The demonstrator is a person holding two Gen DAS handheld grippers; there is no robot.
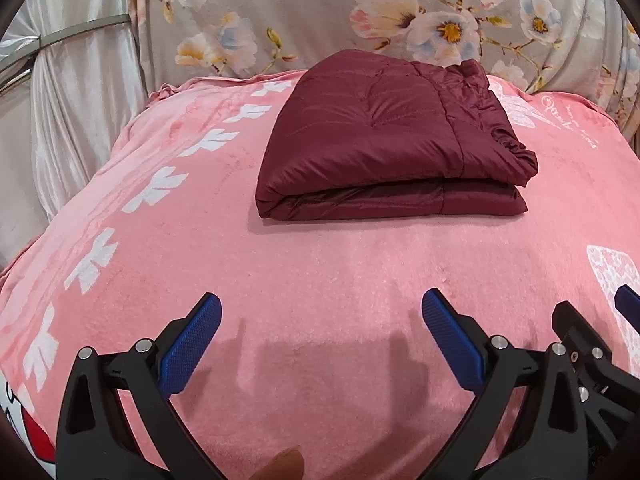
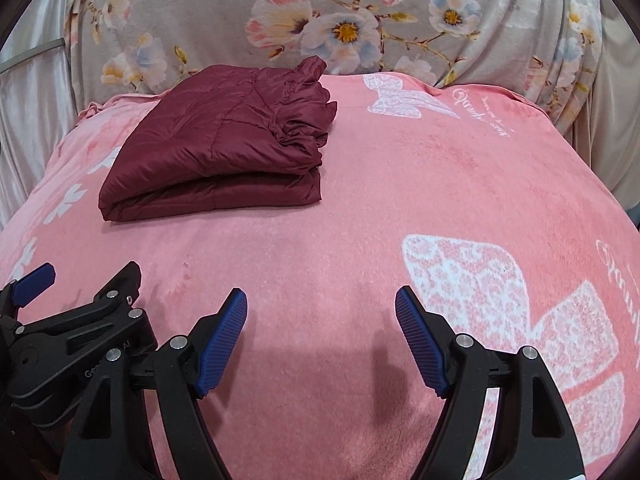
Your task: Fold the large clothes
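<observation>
Two fabrics fill the room in view: a pink fleece blanket (image 1: 320, 280) with white leaf and butterfly prints spread over the bed, and behind it a grey floral cloth (image 1: 320, 12) draped upright, with a pale satin curtain (image 1: 80, 112) tied back by a band at the left. On the blanket's far half, near the floral cloth, lies the maroon quilted jacket (image 1: 384, 136), folded into a thick rectangular stack with its gathered edge bunched on the right side. The left gripper (image 1: 320, 340) hovers over bare blanket well short of the jacket, its blue-padded fingers spread wide and holding nothing. The right gripper (image 2: 320, 336) sits just beside it, likewise spread wide and empty, over the blanket near a white butterfly print (image 2: 520, 320).
</observation>
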